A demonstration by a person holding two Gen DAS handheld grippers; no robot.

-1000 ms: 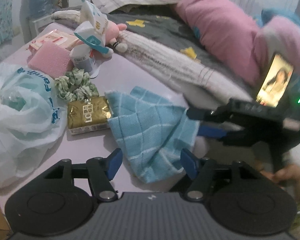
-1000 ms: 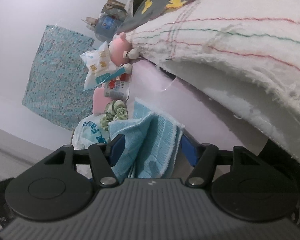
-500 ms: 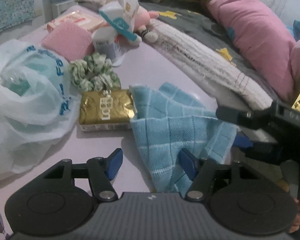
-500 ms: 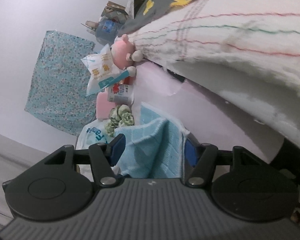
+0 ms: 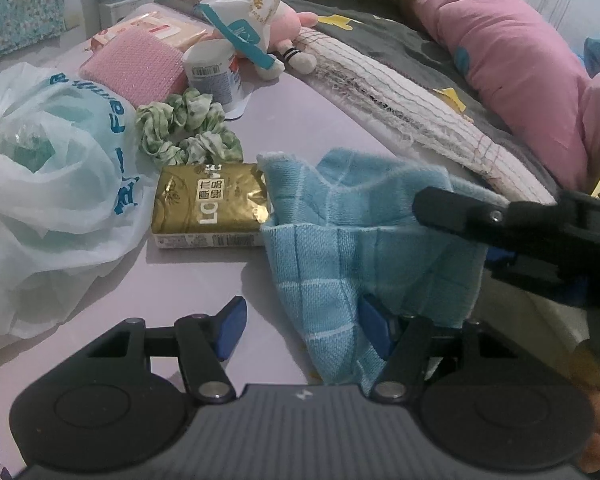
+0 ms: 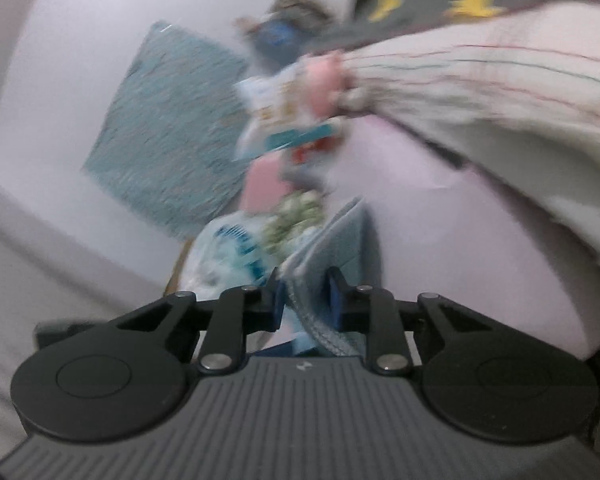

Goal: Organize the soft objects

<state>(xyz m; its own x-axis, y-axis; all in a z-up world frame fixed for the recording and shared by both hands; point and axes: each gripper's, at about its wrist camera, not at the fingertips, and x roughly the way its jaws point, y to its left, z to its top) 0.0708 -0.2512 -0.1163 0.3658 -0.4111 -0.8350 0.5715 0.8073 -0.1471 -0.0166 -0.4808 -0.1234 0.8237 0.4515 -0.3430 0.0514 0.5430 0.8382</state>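
The blue checked cloth [image 5: 364, 236] lies crumpled on the pale lilac worktop [image 5: 300, 120], its left edge touching a gold foil packet [image 5: 210, 204]. The right hand-held gripper [image 6: 306, 300] is closing on a bunched fold of that cloth, its blue pads [image 6: 334, 298] drawn in tight on either side; this view is badly smeared, so the pads seem to press the fabric rather than plainly do. The left hand-held gripper [image 5: 300, 322] stands about half open over the worktop, the cloth's lower corner draped against its right pad [image 5: 374, 326] but not pinched. Behind the packet sit a green scrunchie [image 5: 188, 128], a pink sponge [image 5: 134, 66] and a white plastic bag [image 5: 56, 184].
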